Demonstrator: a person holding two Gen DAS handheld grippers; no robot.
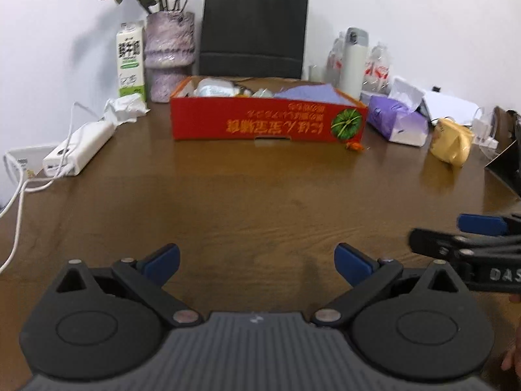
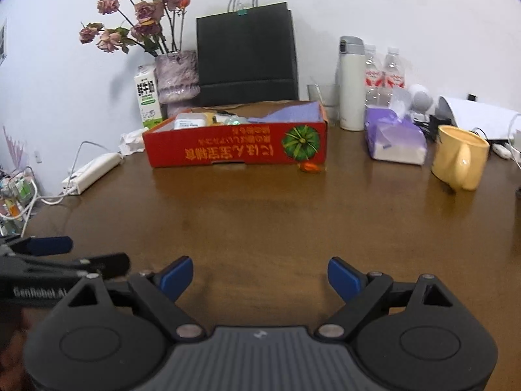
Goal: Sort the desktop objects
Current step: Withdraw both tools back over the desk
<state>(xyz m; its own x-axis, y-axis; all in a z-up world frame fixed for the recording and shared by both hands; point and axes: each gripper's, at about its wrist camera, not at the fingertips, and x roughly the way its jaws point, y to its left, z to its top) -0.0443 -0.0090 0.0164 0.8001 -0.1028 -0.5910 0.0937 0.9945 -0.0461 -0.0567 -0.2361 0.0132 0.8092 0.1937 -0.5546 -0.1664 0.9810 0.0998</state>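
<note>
Seemingly the sorting is well along: the red box (image 2: 234,145) at the far middle of the desk (image 2: 260,221) already holds several packets and a purple sheet. A yellow mug (image 2: 459,159), a purple tissue pack (image 2: 394,137) and a small orange scrap (image 2: 311,166) remain outside, right of it. Left gripper (image 1: 257,262) and right gripper (image 2: 259,277) hover near, fingers spread, empty.

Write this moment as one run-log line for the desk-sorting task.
left gripper: open, empty | right gripper: open, empty | red box: on table, holding items | yellow mug: outside box
</note>
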